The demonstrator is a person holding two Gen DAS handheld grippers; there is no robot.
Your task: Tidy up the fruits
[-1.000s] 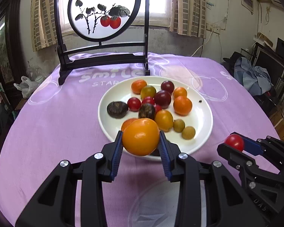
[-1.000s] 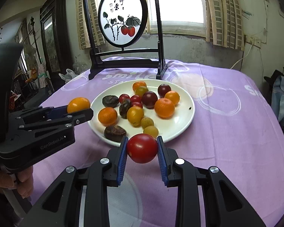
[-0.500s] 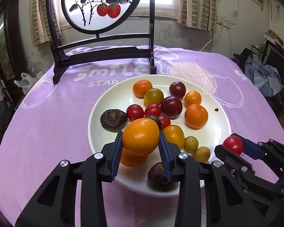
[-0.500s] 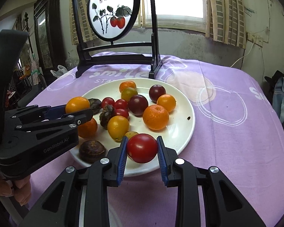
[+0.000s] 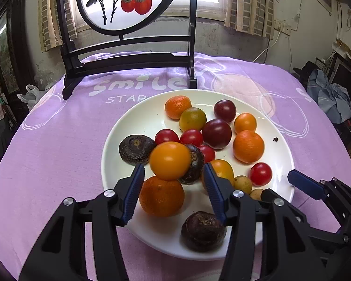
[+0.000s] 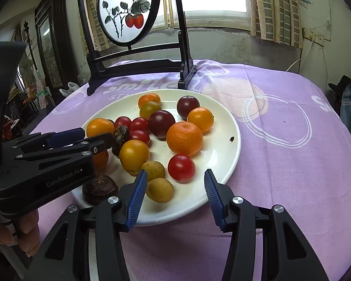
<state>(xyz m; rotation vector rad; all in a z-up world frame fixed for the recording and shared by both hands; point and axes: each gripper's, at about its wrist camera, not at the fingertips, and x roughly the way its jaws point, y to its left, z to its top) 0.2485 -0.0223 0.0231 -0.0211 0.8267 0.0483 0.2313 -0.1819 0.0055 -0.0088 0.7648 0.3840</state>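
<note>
Both tongs have just sprung apart over the white plate point(image 6: 231, 154), the left gripper point(image 5: 174, 174) dropping its yellow tomato point(image 5: 169, 160) ahead of its tips, the right gripper point(image 6: 175, 182) its red tomato point(image 6: 181, 167) between open jaws, so this drop-off looks done, and backing both clear comes next.

Both grippers have come forward from the table's near edge to over the white plate point(image 6: 231, 159). The left gripper point(image 5: 173, 187) jaws have just been opening, freeing the orange tomato point(image 5: 169, 160). The right gripper point(image 6: 174, 190) jaws opened too; its red tomato point(image 6: 181, 168) now lies on the plate.
</note>
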